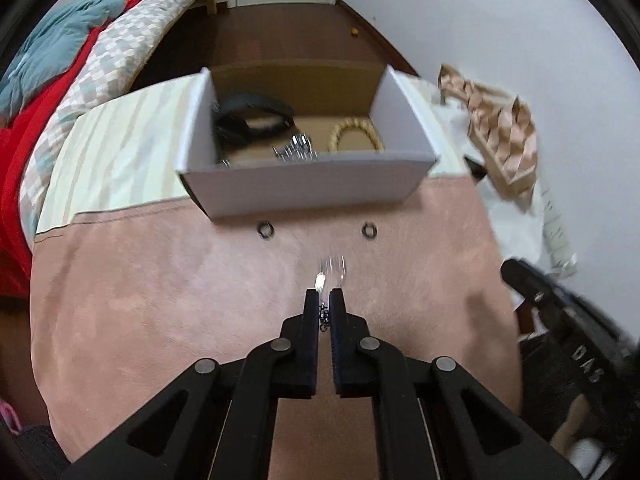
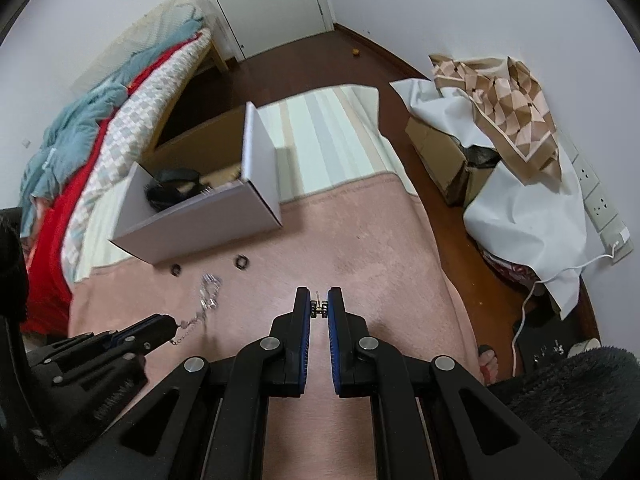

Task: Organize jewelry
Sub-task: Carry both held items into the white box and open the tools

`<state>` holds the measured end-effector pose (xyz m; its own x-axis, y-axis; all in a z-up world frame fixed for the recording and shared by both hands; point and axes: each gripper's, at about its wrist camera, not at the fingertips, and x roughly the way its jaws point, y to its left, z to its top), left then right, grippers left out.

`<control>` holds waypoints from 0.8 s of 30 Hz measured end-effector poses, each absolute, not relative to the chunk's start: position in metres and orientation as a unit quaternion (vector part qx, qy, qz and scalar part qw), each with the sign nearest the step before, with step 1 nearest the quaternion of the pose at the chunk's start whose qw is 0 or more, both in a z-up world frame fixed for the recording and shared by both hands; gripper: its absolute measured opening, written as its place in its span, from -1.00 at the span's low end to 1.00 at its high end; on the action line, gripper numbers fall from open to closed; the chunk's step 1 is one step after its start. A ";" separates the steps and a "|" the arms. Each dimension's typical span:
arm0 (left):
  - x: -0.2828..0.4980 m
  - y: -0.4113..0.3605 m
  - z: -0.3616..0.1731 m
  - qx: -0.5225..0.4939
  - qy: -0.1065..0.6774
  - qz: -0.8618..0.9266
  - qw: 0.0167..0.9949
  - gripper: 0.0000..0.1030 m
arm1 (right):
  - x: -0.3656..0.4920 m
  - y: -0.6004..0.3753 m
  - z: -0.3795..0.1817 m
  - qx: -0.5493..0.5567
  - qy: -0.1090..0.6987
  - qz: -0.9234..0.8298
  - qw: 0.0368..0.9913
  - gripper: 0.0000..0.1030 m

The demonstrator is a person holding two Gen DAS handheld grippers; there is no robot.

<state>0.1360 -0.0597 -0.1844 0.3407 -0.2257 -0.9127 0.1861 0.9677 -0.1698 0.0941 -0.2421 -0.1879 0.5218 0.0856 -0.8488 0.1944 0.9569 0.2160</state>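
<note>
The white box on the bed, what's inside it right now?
Inside the white box: a black band, a beige bead bracelet and a blurred silvery piece. The near wall hides the front floor.

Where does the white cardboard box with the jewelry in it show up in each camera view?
Left wrist view: white box sits upper center, straight ahead of the left claw.
Right wrist view: white box sits left of center, ahead-left of the right claw.
Shared landmark: two small dark rings lying just in front of it.

Two rings (image 1: 265, 231) lie on the blanket (image 1: 160, 300) before the box (image 1: 308, 188).
</note>
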 end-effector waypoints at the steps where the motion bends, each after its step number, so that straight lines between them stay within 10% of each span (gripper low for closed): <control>1: 0.137 -0.057 -0.177 -0.022 0.555 -0.126 0.822 -0.95 | 0.095 -0.241 -0.185 0.145 0.486 -0.029 0.861 -0.83; 24: 0.231 -0.039 -0.088 -0.043 0.496 -0.137 0.856 -0.95 | 0.210 -0.235 -0.106 0.200 0.464 0.086 0.858 -0.83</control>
<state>0.2314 -0.0385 -0.0881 0.4700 -0.2780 -0.8378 0.1927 0.9585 -0.2099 0.2097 -0.2347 -0.1057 0.5540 0.3336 -0.7628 0.0388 0.9049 0.4239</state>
